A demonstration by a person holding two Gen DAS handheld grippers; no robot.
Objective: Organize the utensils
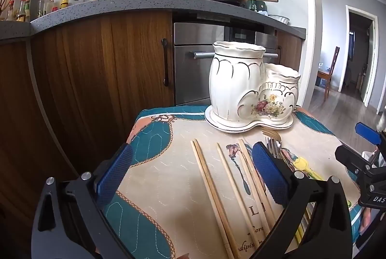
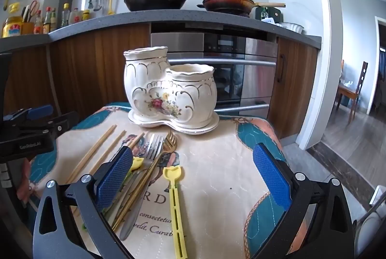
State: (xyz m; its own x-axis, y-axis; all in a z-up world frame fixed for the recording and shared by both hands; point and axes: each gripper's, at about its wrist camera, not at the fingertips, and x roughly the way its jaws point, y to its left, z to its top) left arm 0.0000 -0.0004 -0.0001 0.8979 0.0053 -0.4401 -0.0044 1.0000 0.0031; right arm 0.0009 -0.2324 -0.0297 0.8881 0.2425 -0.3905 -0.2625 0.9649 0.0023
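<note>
Ceramic holder sits at the table's far edge, both cups showing nothing above their rims. Your left gripper hangs spread over the chopsticks; your right gripper gapes wide above the yellow spoon, forks beside it. Bare cloth lies to the right.

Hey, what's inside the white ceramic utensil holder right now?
Nothing sticks out above either opening of the ceramic holder. Both cameras sit below the rims, so the interiors are hidden. The chopsticks, forks and yellow utensil lie on the cloth in front.
</note>
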